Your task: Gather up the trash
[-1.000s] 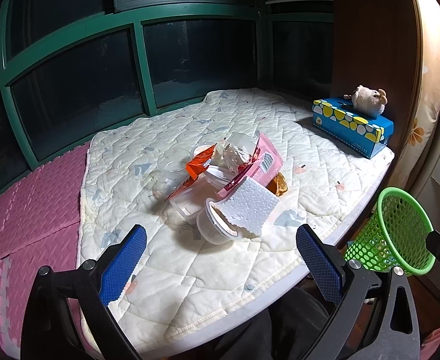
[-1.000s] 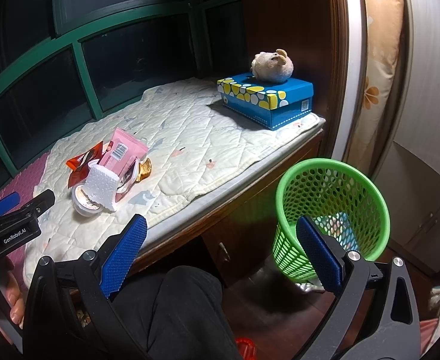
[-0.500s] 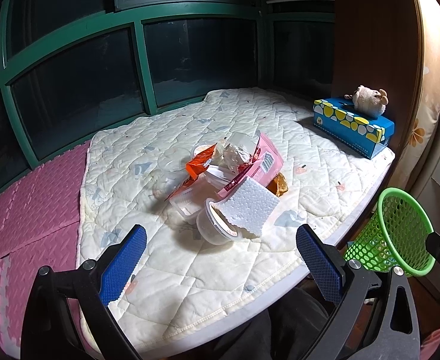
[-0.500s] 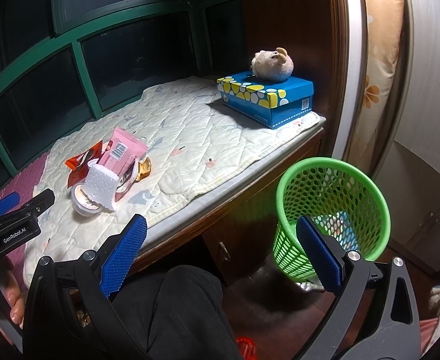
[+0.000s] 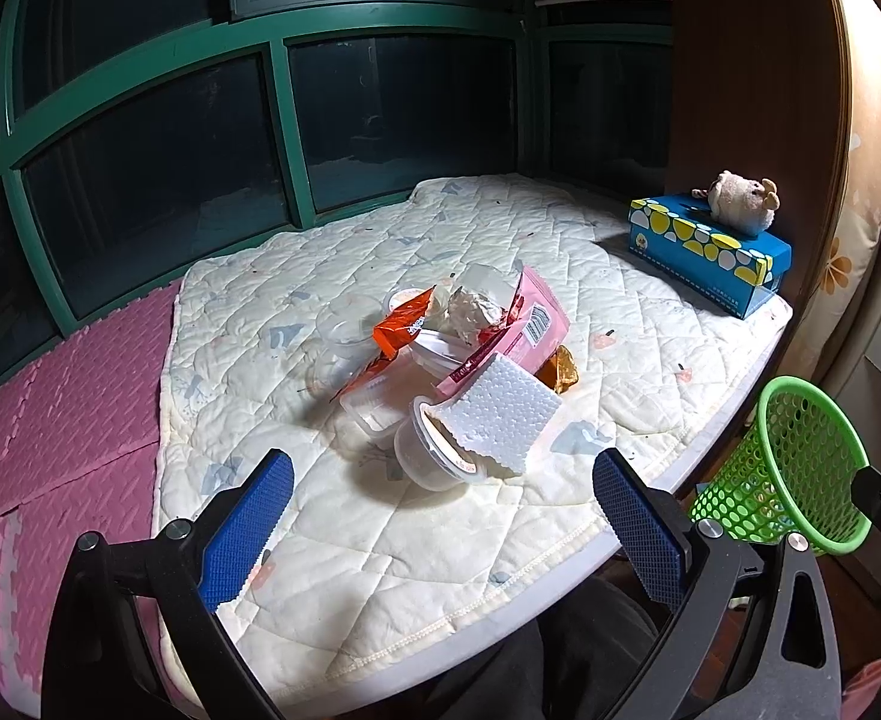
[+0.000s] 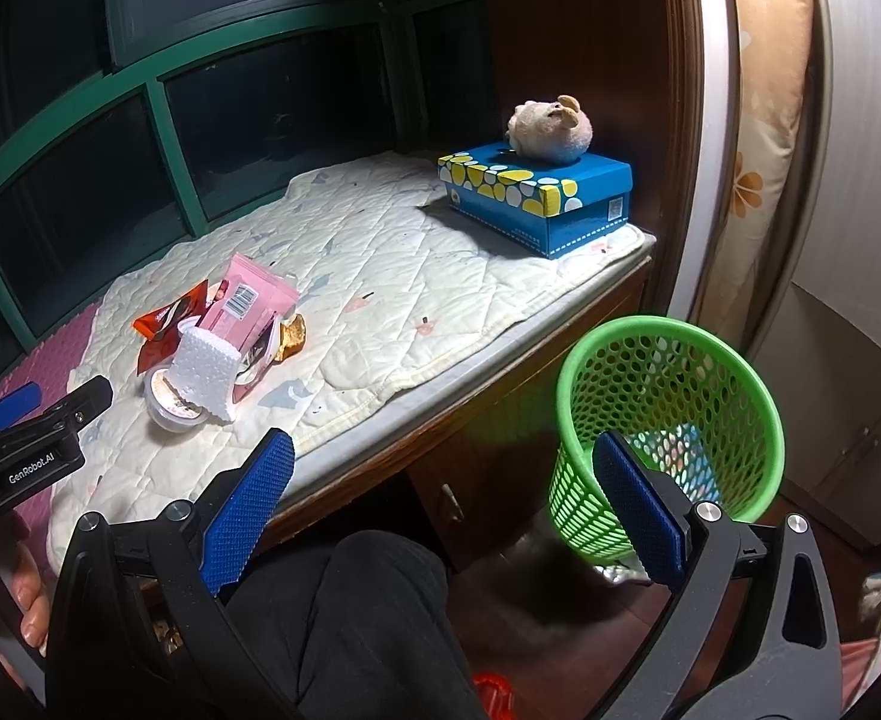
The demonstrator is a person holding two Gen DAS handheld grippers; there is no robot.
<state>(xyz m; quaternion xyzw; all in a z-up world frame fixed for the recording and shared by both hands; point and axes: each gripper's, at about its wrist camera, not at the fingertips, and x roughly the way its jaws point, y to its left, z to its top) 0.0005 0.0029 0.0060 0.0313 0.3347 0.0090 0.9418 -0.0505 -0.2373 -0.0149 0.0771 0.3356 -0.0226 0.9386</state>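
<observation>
A pile of trash lies mid-quilt: a white foam sheet [image 5: 503,420] draped over a clear plastic cup [image 5: 425,456], a pink packet [image 5: 527,324], an orange wrapper [image 5: 401,324], crumpled paper [image 5: 470,309] and clear containers [image 5: 344,330]. The pile also shows in the right wrist view, with the foam sheet [image 6: 206,372] in front. My left gripper [image 5: 440,522] is open and empty, just short of the pile. My right gripper [image 6: 440,504] is open and empty, above the person's lap beside a green mesh basket [image 6: 668,420], which also shows in the left wrist view [image 5: 794,468].
The cream quilt [image 5: 380,570] covers a window-seat ledge, with pink foam mats [image 5: 50,420] on its left. A blue tissue box [image 6: 536,192] with a plush toy [image 6: 551,126] sits at the far right corner. Green window frames run behind. A wooden wall stands right.
</observation>
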